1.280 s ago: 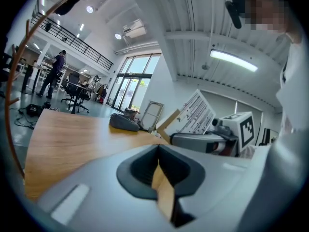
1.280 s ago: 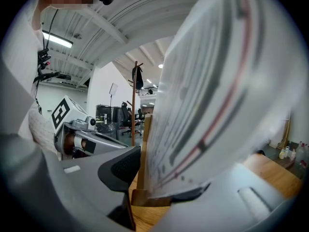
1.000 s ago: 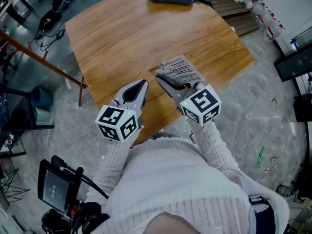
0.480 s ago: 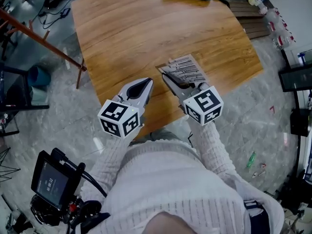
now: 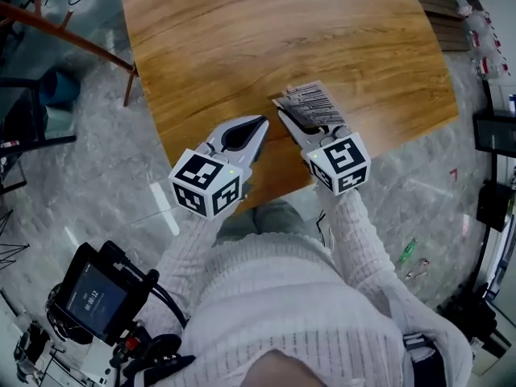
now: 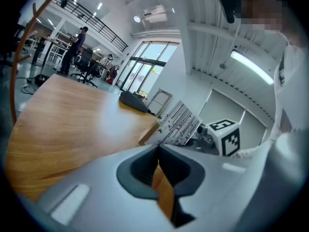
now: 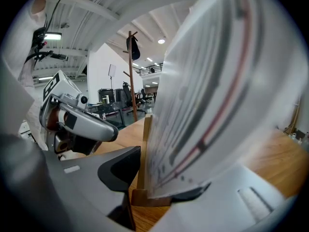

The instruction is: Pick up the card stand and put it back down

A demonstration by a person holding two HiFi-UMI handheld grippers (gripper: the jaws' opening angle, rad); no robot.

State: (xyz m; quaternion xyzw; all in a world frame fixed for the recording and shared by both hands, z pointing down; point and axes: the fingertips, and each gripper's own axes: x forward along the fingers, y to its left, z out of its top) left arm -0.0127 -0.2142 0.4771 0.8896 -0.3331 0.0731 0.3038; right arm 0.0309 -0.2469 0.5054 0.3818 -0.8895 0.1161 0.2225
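Gripped card stand (image 5: pixel 311 103) — right hand-held gripper (image 5: pixel 292 122)

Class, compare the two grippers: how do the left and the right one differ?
The left gripper's jaws are together; the right gripper's stand apart. The left gripper holds nothing; the right gripper clamps the card stand. Both point across the wooden table.

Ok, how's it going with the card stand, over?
Left hand-held gripper shut, empty. Right hand-held gripper shut on card stand, by the wooden table's near edge. Nothing in the way.
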